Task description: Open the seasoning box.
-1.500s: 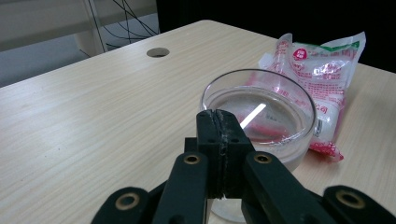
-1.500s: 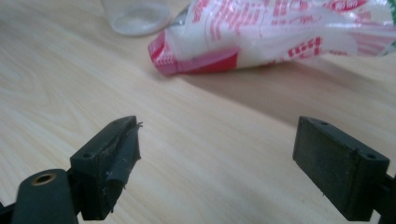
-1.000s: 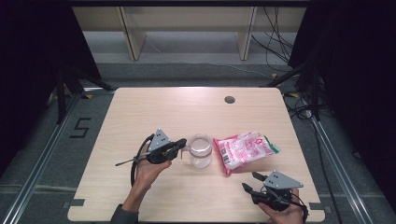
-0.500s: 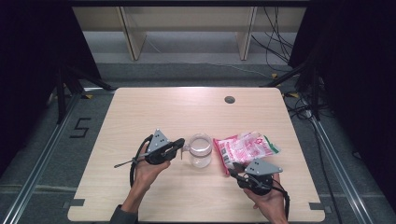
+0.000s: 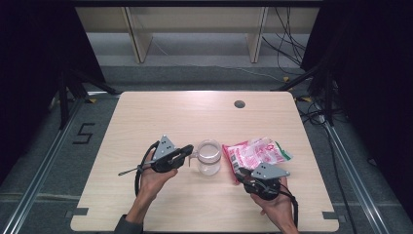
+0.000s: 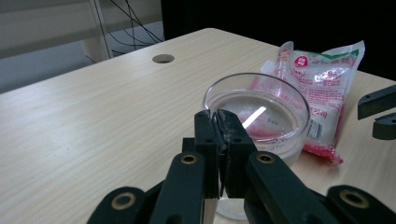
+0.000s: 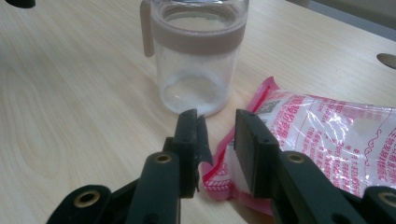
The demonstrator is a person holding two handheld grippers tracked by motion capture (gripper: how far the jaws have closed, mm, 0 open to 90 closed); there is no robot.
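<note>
A clear glass jar [image 5: 208, 157] with a beige collar and a side handle stands mid-table, open at the top [image 6: 257, 112]. My left gripper [image 5: 189, 150] is shut, its tips [image 6: 217, 114] at the jar's near rim by the handle, and I see nothing between them. To the jar's right lies a pink and white bag [image 5: 255, 152] of white grains. My right gripper [image 5: 242, 173] is at the bag's near left corner. Its jaws have just been closing, and that corner [image 7: 219, 179] fills the gap between the pads [image 7: 217, 116].
The wooden table [image 5: 185, 117] has a round cable hole [image 5: 239, 104] at the back right. The right gripper's jaw tips [image 6: 378, 112] stand at the right edge of the left gripper view. Black stands and cables flank the table on the floor.
My right gripper moved up and left from the table's front right corner to the bag's near corner, and its jaws narrowed around it. The left gripper and jar stayed put.
</note>
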